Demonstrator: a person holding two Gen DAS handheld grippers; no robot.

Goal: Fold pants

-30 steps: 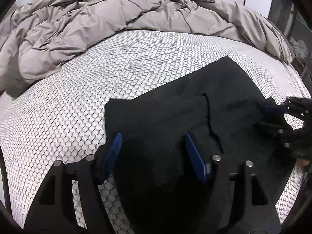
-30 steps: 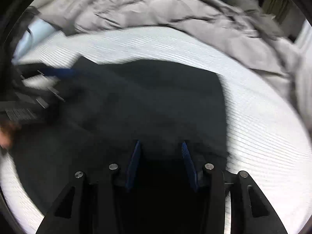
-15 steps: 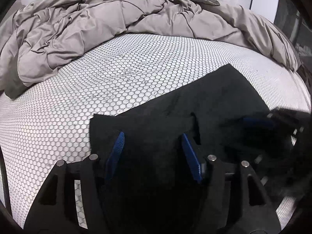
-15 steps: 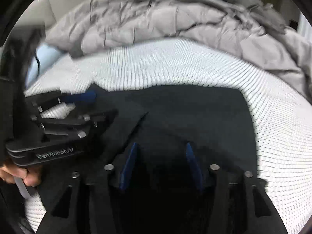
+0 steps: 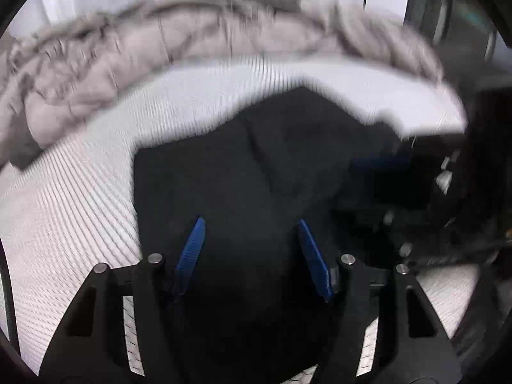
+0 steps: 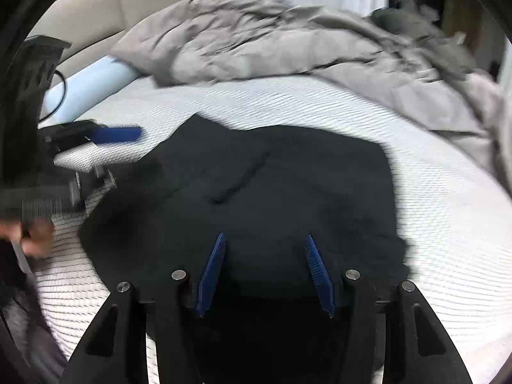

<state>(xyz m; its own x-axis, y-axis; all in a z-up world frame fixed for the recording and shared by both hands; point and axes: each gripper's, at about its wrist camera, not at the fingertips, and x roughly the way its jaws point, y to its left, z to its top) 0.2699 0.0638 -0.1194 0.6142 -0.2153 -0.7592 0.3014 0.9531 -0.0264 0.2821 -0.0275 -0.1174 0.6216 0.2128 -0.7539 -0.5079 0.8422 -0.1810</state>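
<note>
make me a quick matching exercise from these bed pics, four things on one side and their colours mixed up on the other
Things:
1. pants
2. duvet
3. claw pads
4. roll by the headboard

Colours:
a. pale blue
b. black
c. taupe grey
d. bright blue

Pairs: 1-b, 2-c, 3-d, 4-a

One pants (black), one duvet
</note>
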